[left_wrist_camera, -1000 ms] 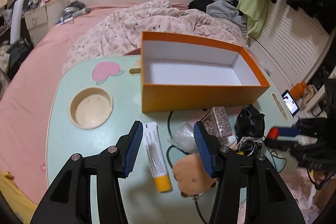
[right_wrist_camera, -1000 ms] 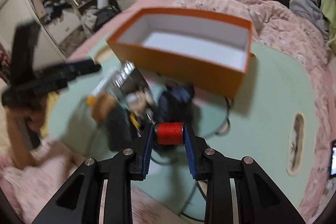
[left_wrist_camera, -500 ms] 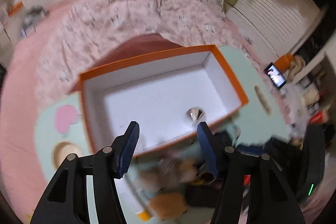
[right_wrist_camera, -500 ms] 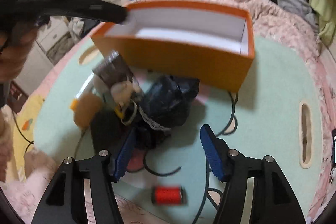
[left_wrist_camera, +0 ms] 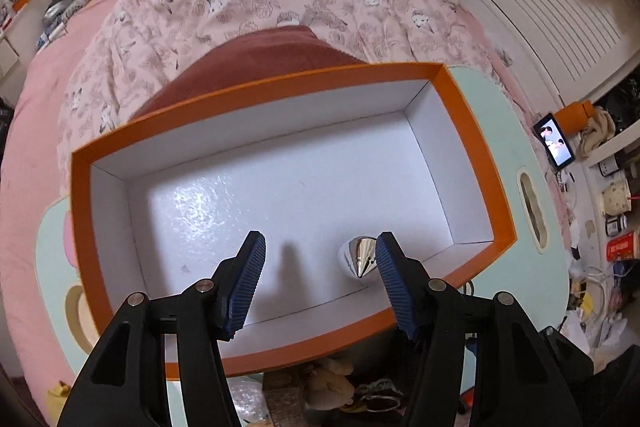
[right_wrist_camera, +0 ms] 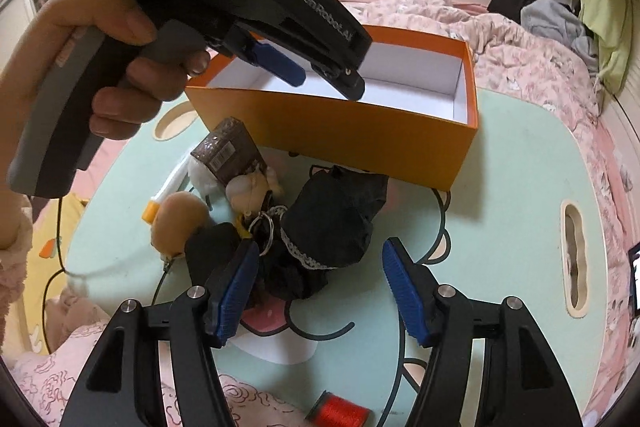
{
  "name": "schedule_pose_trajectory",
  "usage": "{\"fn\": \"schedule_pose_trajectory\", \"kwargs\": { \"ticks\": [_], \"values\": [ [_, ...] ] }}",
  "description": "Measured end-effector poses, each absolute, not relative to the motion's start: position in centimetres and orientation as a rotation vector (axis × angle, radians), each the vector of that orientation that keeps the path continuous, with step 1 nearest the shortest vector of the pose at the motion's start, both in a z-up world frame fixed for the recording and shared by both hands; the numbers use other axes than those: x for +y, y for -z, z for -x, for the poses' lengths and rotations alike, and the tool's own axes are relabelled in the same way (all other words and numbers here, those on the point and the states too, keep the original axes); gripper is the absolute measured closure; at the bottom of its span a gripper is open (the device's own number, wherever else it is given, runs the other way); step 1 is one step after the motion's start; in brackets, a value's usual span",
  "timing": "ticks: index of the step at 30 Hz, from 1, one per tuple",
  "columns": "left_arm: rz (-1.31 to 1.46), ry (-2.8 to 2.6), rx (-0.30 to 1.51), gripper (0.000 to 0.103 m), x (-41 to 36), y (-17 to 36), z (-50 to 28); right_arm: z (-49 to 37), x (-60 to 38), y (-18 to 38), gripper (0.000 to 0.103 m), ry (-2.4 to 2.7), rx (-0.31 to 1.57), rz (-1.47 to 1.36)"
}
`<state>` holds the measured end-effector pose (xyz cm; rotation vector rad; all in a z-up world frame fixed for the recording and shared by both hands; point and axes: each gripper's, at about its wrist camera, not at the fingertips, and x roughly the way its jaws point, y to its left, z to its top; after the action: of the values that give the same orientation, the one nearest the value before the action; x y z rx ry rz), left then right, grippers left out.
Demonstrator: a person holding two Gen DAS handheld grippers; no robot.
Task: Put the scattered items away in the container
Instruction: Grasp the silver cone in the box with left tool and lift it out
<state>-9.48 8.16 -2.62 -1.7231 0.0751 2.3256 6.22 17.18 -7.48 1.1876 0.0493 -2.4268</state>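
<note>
Left gripper above orange box

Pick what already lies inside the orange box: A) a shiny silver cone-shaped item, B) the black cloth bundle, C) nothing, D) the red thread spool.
A: the left wrist view shows only a shiny silver cone on the white floor of the orange box.

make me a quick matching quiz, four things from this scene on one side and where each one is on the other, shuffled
Things:
1. shiny silver cone
2. red thread spool
3. black cloth bundle
4. left hand-held gripper

Places:
a. on the green table, beyond the right hand-held gripper
b. above the orange box
c. on the box floor
d. at the table's near edge

Pairs: 1-c, 2-d, 3-a, 4-b
</note>
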Motion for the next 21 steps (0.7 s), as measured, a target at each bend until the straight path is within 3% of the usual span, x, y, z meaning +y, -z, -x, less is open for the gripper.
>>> {"fn": "schedule_pose_trajectory", "kwargs": {
  "ticks": [21],
  "values": [
    [1.940, -2.051, -0.041, 0.045, 8.9, 5.4, 12.0, -6.0, 17.4, 7.9, 0.039, 2.401, 0.017, -1.209]
  ]
}}
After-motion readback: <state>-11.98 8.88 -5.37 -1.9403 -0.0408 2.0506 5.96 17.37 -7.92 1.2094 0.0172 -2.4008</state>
